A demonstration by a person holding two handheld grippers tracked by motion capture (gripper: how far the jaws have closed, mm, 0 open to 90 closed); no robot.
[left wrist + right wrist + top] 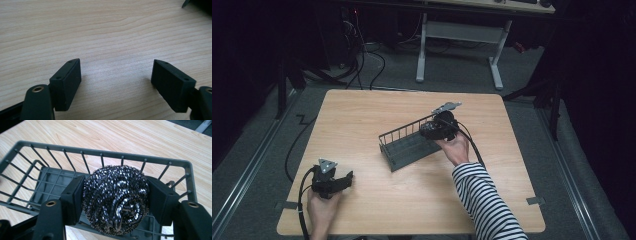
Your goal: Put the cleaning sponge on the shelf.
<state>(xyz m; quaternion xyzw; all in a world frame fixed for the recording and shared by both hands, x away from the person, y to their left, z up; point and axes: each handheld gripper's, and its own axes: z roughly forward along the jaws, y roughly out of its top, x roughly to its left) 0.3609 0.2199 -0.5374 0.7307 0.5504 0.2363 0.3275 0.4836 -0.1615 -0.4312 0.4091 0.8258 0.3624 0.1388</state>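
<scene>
Right gripper (116, 195): I see its two black jaws pressing either flank of a round, shiny steel-wire scouring ball (115, 198), clamped on it. The ball hangs over one end of a dark grey wire basket with barred walls (105, 153), above its slatted floor. The basket stands near the middle of the pale wooden tabletop (362, 120). Left gripper (116, 82): I see its jaws set wide apart over bare wood, at the tabletop's near left corner.
</scene>
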